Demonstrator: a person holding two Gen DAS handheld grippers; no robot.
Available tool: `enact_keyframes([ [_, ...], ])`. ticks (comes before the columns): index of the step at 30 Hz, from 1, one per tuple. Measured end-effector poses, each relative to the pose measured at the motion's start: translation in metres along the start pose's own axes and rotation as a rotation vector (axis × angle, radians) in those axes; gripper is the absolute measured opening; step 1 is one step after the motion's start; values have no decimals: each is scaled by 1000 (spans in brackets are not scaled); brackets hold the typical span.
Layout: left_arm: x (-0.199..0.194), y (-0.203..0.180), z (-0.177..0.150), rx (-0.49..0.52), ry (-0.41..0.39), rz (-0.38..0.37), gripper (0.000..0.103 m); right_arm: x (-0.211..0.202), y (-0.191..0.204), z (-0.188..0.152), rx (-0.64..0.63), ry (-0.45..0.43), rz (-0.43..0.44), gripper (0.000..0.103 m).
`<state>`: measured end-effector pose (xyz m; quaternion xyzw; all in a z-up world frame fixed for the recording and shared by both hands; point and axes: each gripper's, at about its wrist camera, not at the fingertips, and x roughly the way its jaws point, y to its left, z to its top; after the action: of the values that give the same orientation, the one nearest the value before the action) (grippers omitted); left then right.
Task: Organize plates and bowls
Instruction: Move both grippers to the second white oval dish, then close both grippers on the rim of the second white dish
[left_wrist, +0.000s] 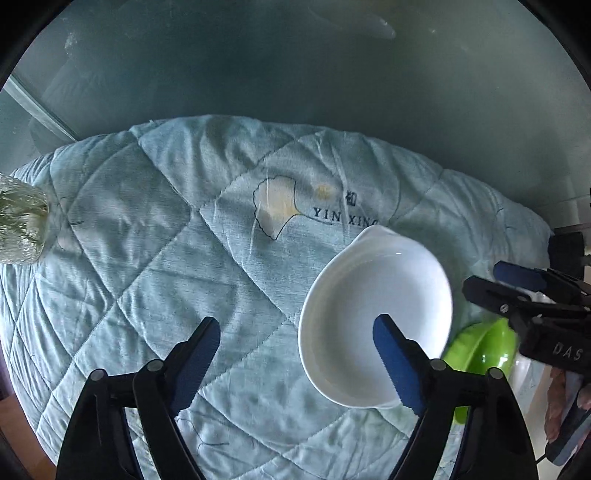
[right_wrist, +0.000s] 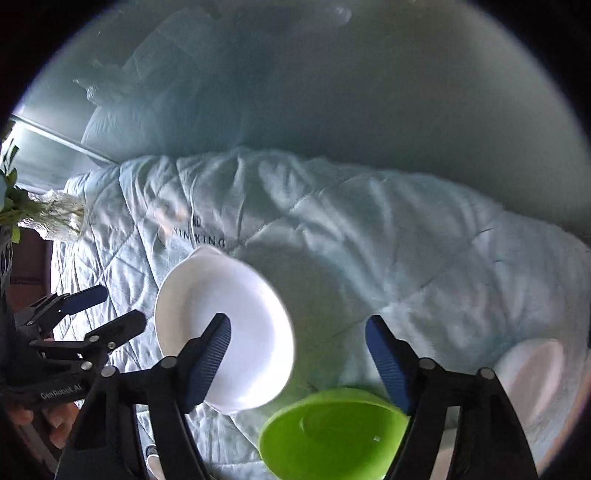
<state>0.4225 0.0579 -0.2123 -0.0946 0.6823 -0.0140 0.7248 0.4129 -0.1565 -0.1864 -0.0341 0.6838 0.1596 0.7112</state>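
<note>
Left gripper (left_wrist: 295, 334), jaws parted, grasping nothing, one pad over the white bowl (left_wrist: 375, 314) on the quilted bed (left_wrist: 166, 258): glazed, stiff, slippery, likely breakable; take by rim. Right gripper (right_wrist: 299, 334), also unclenched, above the green bowl (right_wrist: 332, 432): seemingly light plastic.

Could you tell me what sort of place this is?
Probably a bedroom: the dishes lie on a quilted pale blue bedspread stitched with a leaf and lettering, more bedding is heaped behind, and a wrapped bouquet sits alongside.
</note>
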Motion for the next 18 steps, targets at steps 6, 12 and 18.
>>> enact_keyframes([
  [6, 22, 8, 0, -38, 21, -14, 75, 37, 12, 1, -45, 62, 1, 54],
  [12, 45, 2, -3, 8, 63, -10, 57, 54, 2, 0, -30, 87, 10, 43],
  [18, 59, -11, 0, 18, 41, 2, 52, 56, -5, 3, -20, 77, 51, 17],
])
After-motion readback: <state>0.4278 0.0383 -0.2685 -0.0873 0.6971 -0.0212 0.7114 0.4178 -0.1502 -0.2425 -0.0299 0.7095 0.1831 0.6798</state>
